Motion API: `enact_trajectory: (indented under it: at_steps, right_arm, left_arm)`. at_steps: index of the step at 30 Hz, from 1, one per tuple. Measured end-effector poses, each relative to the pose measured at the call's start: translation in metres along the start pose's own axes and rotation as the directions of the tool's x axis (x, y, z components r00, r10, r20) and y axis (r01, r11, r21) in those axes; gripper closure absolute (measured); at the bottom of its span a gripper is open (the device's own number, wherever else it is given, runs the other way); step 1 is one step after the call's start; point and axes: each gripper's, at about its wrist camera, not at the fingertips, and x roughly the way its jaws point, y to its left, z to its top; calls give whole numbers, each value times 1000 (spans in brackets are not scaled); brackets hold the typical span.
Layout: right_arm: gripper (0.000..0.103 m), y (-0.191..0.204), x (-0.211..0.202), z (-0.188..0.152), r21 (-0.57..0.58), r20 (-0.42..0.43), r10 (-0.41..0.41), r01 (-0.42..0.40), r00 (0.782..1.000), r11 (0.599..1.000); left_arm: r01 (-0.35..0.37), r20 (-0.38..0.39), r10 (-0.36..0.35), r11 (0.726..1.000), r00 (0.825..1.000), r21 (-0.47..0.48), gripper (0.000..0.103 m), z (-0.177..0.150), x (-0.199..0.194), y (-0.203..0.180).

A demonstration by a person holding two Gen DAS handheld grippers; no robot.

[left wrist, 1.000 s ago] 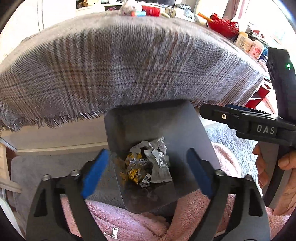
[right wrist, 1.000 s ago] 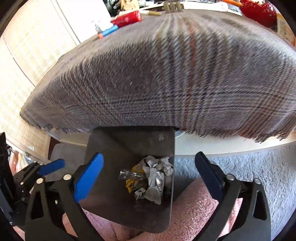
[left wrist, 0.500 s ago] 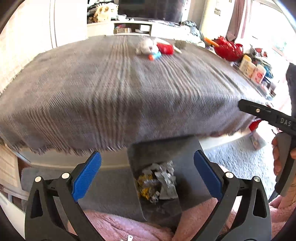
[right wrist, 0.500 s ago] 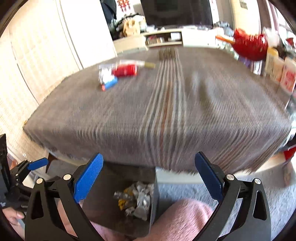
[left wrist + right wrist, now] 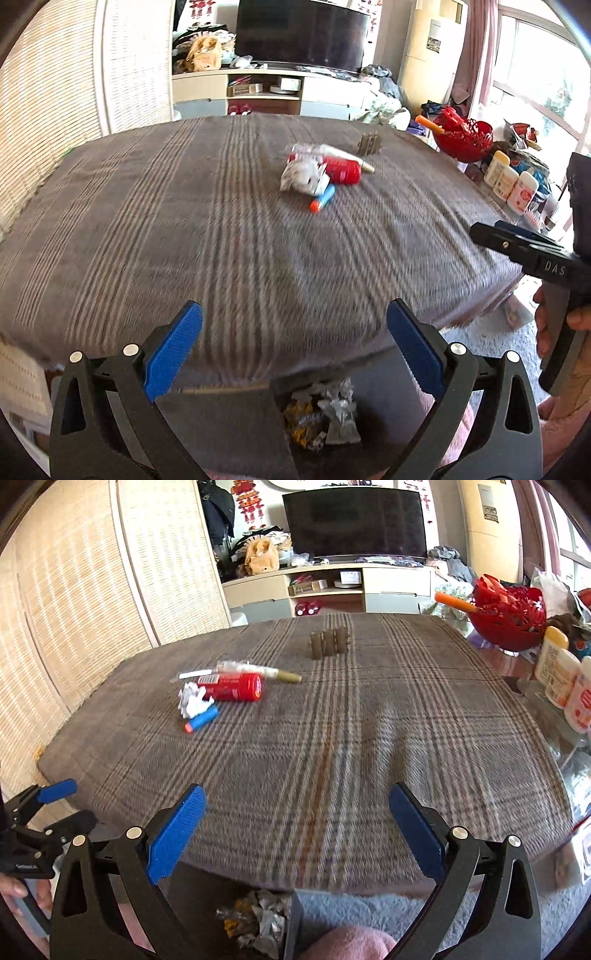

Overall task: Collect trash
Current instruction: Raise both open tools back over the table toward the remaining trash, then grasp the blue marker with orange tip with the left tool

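Grey plaid-cloth table (image 5: pixel 332 760) w/ TV unit far behind. Trash cluster at far left-centre: red cylindrical can (image 5: pixel 236 687), crumpled white paper (image 5: pixel 192 701), blue foam dart (image 5: pixel 202 720). Left gripper (image 5: pixel 295 354) & right gripper (image 5: pixel 297 834) both gape wide, holding nothing. Dark bin of foil wrappers (image 5: pixel 321 417) sits near, below the edge; only the left view shows the wrappers unclipped.

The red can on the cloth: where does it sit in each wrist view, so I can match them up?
Left wrist: the red can lies on its side, right of centre, upper half, beside the crumpled white wrapper.
Right wrist: the red can lies left of centre, upper half.
Shared landmark: the blue foam dart just in front of it.
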Motion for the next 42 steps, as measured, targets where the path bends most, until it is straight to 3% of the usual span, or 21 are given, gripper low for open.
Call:
enact_trajectory:
  at_steps: [9, 14, 20, 30, 35, 40, 42]
  right_arm:
    - [3, -2, 39, 39, 16, 6, -1, 0, 1000, 1000]
    - [3, -5, 57, 54, 25, 0, -6, 6, 1000, 1000]
    - [3, -4, 76, 66, 5, -16, -16, 16, 1000, 1000]
    - [3, 1, 94, 82, -12, -19, 1, -1, 1000, 1000]
    - [3, 0, 104, 87, -15, -31, -8, 8, 999, 1000]
    - [4, -2, 116, 96, -20, -42, -29, 28, 999, 999]
    - [4, -2, 120, 99, -19, -45, -31, 30, 999, 999]
  left_arm:
    - [59, -35, -57, 997, 998, 57, 31, 41, 56, -15]
    - [94, -75, -89, 993, 993, 70, 56, 52, 85, -20]
    - [103, -81, -94, 988, 992, 116, 72, 61, 109, -26]
    - [88, -80, -77, 984, 994, 152, 74, 74, 123, -28]
    - [128, -89, -115, 979, 989, 157, 44, 78, 129, -34]
    - [124, -101, -107, 977, 989, 174, 45, 83, 135, -40]
    - [131, -102, -115, 977, 988, 169, 54, 86, 137, -39]
